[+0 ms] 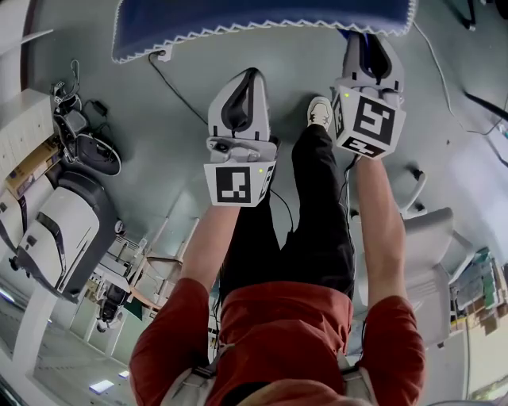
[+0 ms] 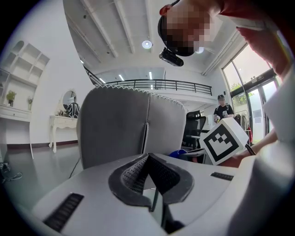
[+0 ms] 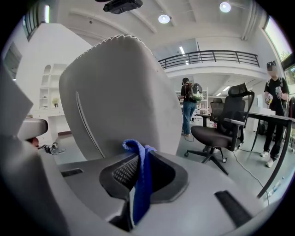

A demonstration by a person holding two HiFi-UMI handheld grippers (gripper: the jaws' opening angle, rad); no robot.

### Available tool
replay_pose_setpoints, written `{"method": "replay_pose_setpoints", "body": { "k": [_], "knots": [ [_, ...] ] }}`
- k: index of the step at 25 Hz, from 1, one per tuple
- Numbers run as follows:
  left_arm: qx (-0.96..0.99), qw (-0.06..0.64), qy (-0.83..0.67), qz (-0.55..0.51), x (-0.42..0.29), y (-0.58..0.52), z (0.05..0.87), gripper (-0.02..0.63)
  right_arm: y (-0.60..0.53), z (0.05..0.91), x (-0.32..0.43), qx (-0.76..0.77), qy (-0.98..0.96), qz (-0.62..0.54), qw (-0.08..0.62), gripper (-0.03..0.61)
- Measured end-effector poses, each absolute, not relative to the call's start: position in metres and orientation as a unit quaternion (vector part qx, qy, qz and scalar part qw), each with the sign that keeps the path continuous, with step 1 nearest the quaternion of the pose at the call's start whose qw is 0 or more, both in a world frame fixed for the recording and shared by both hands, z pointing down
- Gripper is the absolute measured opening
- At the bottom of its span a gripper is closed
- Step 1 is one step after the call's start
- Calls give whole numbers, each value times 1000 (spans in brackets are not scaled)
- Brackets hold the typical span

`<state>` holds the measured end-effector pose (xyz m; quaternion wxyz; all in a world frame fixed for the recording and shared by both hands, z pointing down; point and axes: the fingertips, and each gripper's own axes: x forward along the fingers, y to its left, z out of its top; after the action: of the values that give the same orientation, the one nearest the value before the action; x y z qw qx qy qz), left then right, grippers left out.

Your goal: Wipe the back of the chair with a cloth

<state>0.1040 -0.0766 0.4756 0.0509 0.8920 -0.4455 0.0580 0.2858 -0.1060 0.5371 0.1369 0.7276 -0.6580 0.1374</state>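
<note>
The chair back (image 1: 262, 24) runs along the top of the head view, dark padded with a white zigzag trim. It looks grey and upright in the left gripper view (image 2: 138, 126) and fills the left half of the right gripper view (image 3: 120, 97). My right gripper (image 3: 138, 150) is shut on a blue cloth (image 3: 142, 182), whose fold sticks up past the fingertips, close in front of the chair back. In the head view the right gripper (image 1: 369, 40) reaches the chair's edge. My left gripper (image 1: 242, 79) hangs short of the chair, and its jaws (image 2: 146, 156) are shut on nothing.
A black office chair (image 3: 221, 133) and a desk (image 3: 272, 120) stand to the right, with people behind. A white office chair (image 1: 429, 254) is by my right side. Cables (image 1: 171, 83) trail on the floor, and a white and dark machine (image 1: 55, 230) stands at the left.
</note>
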Motion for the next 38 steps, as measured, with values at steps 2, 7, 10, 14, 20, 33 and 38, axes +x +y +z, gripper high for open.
{"method": "replay_pose_setpoints", "body": {
  "k": [2, 7, 10, 14, 20, 33, 38],
  "knots": [
    [883, 64, -464, 46, 88, -81, 470, 13, -103, 530, 276, 729, -657, 139, 134, 48],
    [876, 49, -476, 61, 36, -81, 462, 14, -94, 511, 228, 718, -669, 141, 129, 49],
    [870, 43, -488, 57, 6, -80, 453, 14, -90, 496, 185, 701, -689, 138, 123, 49],
    [860, 40, -506, 53, -35, -79, 445, 14, -90, 471, 123, 677, -717, 126, 113, 48],
    [846, 28, -531, 40, -85, -79, 426, 13, -103, 419, 55, 643, -753, 97, 96, 48],
    [840, 50, -539, 42, -124, -79, 401, 13, -151, 383, 28, 661, -738, 108, 88, 48],
    [848, 44, -526, 43, -105, -83, 388, 13, -144, 384, 36, 649, -746, 108, 100, 49]
  ]
}}
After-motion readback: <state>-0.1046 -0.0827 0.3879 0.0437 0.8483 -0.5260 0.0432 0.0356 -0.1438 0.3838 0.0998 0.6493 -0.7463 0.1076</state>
